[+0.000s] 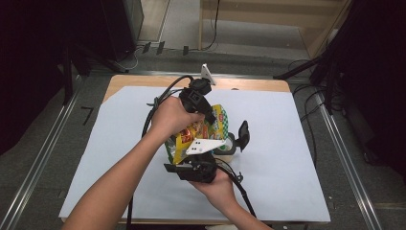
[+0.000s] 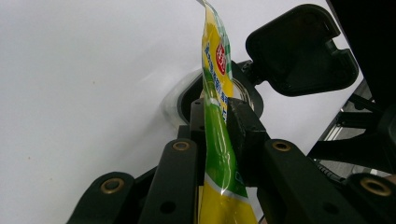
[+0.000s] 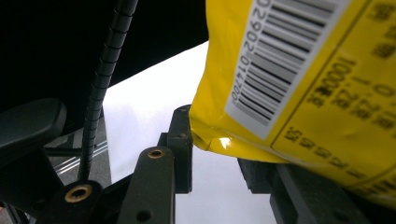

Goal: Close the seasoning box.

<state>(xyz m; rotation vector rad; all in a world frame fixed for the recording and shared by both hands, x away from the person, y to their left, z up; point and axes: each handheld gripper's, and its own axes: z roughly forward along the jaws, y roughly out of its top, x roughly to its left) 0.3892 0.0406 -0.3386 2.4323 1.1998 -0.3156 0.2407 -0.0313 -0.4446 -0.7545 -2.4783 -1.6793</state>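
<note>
A: Where's the yellow packet (image 1: pixel 198 136)?
B: Mid-table, over the open container (image 1: pixel 229 145). Left gripper (image 2: pixel 219 126) pinches its far edge; right gripper (image 3: pixel 212 154), jaws clamped, holds the near corner.

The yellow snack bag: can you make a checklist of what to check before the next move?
1. Left gripper shut on the yellow snack bag: ok.
2. Right gripper pinching the bag's barcode side: cannot tell.
3. Bag lifted off the white sheet: ok.
4. Black-lidded container open, its lid flipped back: ok.
5. Bag already torn open: cannot tell.
</note>
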